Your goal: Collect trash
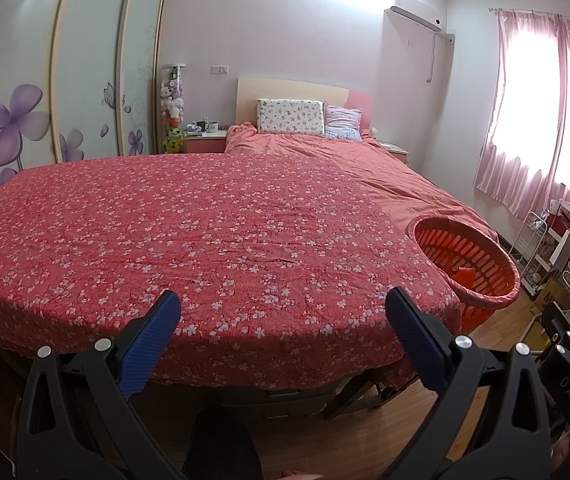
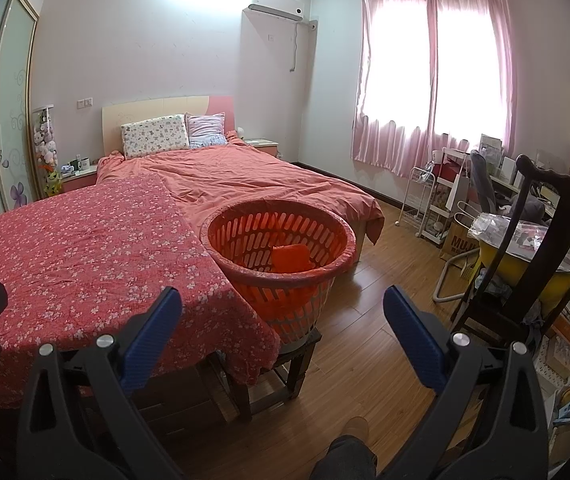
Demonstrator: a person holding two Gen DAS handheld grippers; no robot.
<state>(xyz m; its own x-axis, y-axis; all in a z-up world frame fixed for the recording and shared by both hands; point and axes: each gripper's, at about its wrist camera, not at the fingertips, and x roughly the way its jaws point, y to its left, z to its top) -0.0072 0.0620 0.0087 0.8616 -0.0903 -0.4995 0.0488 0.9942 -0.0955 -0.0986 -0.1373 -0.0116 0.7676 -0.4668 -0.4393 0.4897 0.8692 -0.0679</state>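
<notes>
Spreading empty fingers, both grippers hover; the orange basket (image 2: 279, 240) hides its indistinct contents.

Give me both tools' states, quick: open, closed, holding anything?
Left tool: open, holding nothing, over the floral cloth.
Right tool: open, holding nothing, facing the orange basket.

A home bedroom: made bed (image 2: 245, 176) with pillows (image 2: 155, 135), wardrobe (image 1: 85, 60), pink curtains (image 2: 437, 76).
</notes>
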